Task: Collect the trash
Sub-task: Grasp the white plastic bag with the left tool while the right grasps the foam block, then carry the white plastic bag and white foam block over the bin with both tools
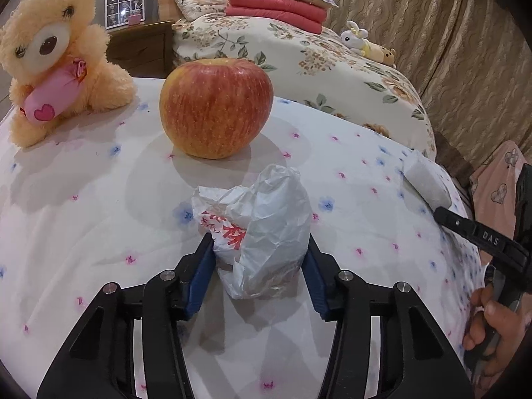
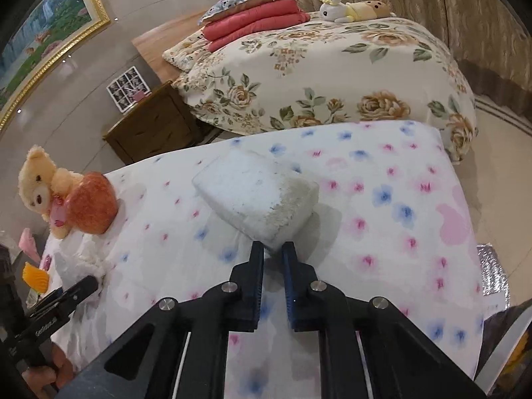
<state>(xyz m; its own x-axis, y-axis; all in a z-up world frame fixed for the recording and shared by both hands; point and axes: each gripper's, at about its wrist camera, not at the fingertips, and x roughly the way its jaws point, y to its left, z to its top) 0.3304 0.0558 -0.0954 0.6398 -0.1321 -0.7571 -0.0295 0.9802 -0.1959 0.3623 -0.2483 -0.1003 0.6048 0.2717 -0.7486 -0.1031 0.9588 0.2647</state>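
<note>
A crumpled white plastic bag (image 1: pixel 262 229) with red print lies on the flowered sheet (image 1: pixel 99 216). My left gripper (image 1: pixel 259 249) is shut on it, blue pads pressing both sides. A white foam block (image 2: pixel 256 196) lies on the same sheet. My right gripper (image 2: pixel 272 249) is shut on the block's near corner. In the left wrist view the foam block (image 1: pixel 427 179) sits at the right, with the right gripper's finger (image 1: pixel 465 229) at it. The bag (image 2: pixel 76 266) also shows at the left of the right wrist view.
A red-yellow apple (image 1: pixel 216 109) stands just beyond the bag. A tan teddy bear (image 1: pixel 56 63) sits at the far left. A second bed (image 2: pixel 332 73) with folded red blankets (image 2: pixel 252 20) and a wooden nightstand (image 2: pixel 153 126) stand behind.
</note>
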